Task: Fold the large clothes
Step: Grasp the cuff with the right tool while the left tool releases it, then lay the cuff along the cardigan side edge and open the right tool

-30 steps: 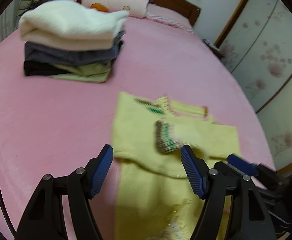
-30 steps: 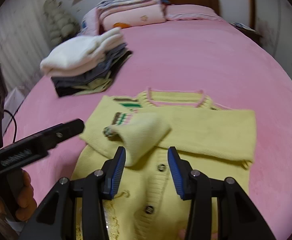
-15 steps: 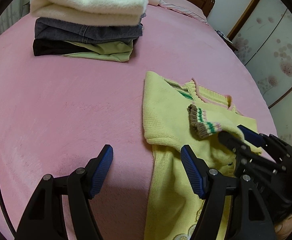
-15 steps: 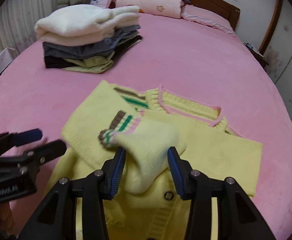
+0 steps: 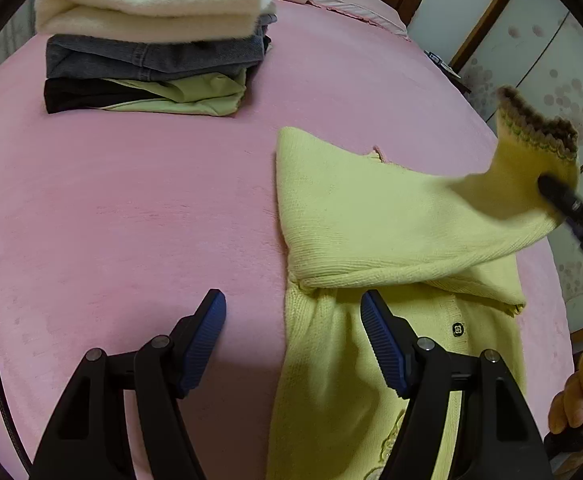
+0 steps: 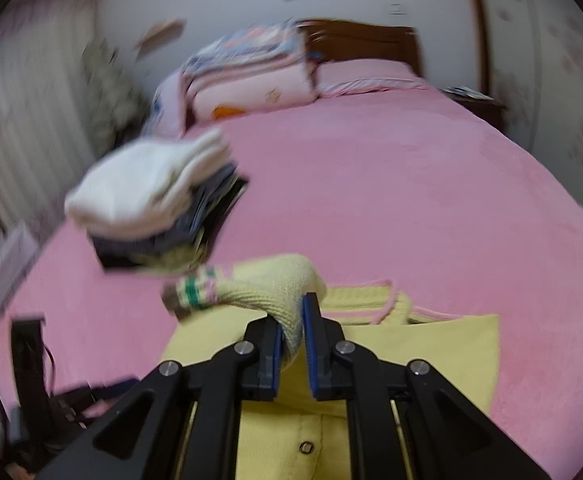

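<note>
A yellow knit cardigan lies on the pink bed, buttons up. My right gripper is shut on its sleeve near the striped cuff and holds it lifted above the body; in the left wrist view the raised sleeve hangs from the right gripper's tip at the right. My left gripper is open and empty, low over the cardigan's left edge by the armpit.
A stack of folded clothes with a white top layer sits at the far left of the bed, also in the right wrist view. Folded quilts and pillows lie by the headboard. A wardrobe stands to the right.
My right gripper has closed on the sleeve and lifted it up off the cardigan toward the right. My left gripper has moved a little closer to the cardigan's left side.
</note>
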`<action>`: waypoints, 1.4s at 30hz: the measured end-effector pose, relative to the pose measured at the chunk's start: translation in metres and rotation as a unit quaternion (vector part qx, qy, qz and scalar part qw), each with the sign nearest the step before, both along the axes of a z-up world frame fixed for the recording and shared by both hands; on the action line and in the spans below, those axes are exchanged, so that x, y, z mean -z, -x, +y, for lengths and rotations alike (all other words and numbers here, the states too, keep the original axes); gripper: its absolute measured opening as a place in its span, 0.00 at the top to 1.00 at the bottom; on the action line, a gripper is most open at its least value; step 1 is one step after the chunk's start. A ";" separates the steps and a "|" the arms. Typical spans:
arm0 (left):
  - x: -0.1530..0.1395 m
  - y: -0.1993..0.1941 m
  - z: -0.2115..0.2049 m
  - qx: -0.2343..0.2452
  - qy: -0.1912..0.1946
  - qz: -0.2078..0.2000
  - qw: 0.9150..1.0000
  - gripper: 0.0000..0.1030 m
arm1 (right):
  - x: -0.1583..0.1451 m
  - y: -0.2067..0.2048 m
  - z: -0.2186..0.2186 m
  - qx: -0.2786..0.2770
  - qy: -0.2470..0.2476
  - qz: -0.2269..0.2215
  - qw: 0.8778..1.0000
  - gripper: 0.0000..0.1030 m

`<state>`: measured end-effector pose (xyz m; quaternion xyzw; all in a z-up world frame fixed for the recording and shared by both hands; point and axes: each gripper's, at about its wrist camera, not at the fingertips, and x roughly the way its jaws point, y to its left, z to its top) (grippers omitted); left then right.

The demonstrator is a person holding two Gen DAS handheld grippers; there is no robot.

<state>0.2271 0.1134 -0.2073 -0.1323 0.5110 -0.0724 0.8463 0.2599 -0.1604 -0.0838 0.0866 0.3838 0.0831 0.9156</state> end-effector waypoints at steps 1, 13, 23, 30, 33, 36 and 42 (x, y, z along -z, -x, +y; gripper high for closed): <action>0.002 -0.001 -0.002 0.002 -0.003 0.002 1.000 0.33 | 0.013 -0.004 -0.009 0.013 -0.008 0.029 0.999 0.86; 0.009 -0.001 -0.015 0.017 -0.023 0.007 1.000 0.33 | 0.078 -0.004 -0.059 0.053 -0.010 0.150 0.987 0.69; -0.002 -0.018 -0.008 0.017 0.017 0.004 1.000 0.33 | 0.075 -0.019 -0.090 0.100 -0.030 0.139 0.985 0.65; -0.008 -0.019 -0.014 0.026 0.004 -0.003 1.000 0.33 | 0.077 -0.023 -0.087 0.070 0.036 0.142 0.987 0.92; -0.002 -0.019 -0.016 0.025 0.002 0.004 1.000 0.33 | 0.065 -0.020 -0.087 0.056 0.044 0.109 0.991 0.94; 0.003 -0.019 -0.018 0.026 -0.003 0.009 1.000 0.33 | 0.053 -0.018 -0.084 0.049 0.062 0.080 0.994 0.94; 0.012 -0.018 -0.014 0.005 -0.045 0.011 0.999 0.33 | 0.061 -0.035 -0.079 0.050 0.109 0.080 0.990 0.94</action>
